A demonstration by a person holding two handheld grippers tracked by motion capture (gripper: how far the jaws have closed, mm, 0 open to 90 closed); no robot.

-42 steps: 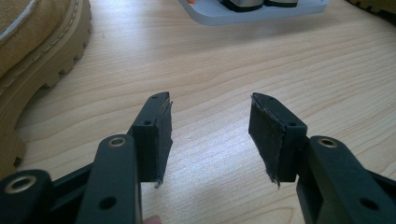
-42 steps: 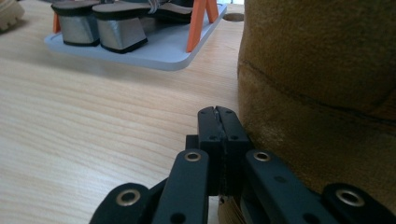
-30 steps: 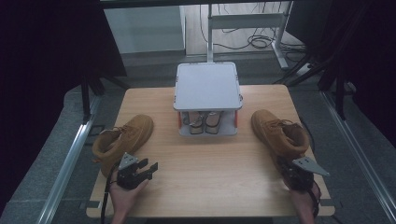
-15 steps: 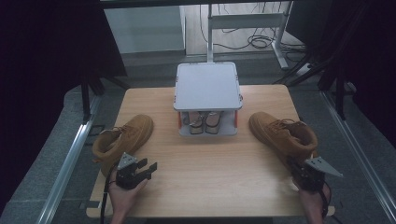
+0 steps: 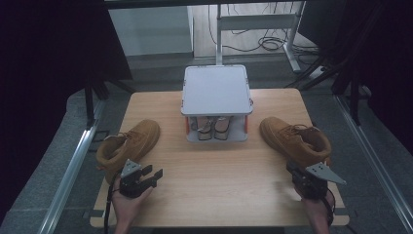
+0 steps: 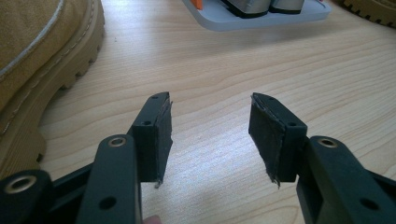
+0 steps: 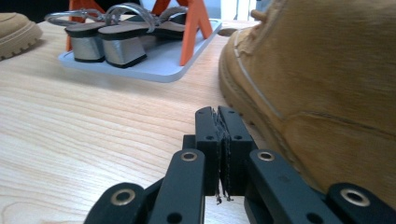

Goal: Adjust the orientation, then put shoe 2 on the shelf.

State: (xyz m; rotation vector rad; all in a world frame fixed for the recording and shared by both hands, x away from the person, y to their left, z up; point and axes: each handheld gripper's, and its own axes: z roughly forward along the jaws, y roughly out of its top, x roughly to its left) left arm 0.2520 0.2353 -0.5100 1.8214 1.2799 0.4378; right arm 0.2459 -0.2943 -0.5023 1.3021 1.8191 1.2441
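Nearest me, my right gripper has its jaws pressed together on nothing, just beside the heel of the right boot. My left gripper stands half open and empty over bare table, the left boot beside it. Farther off sits the shoe rack holding sandals. Risk: closed jaws would only shove that boot off the near edge.
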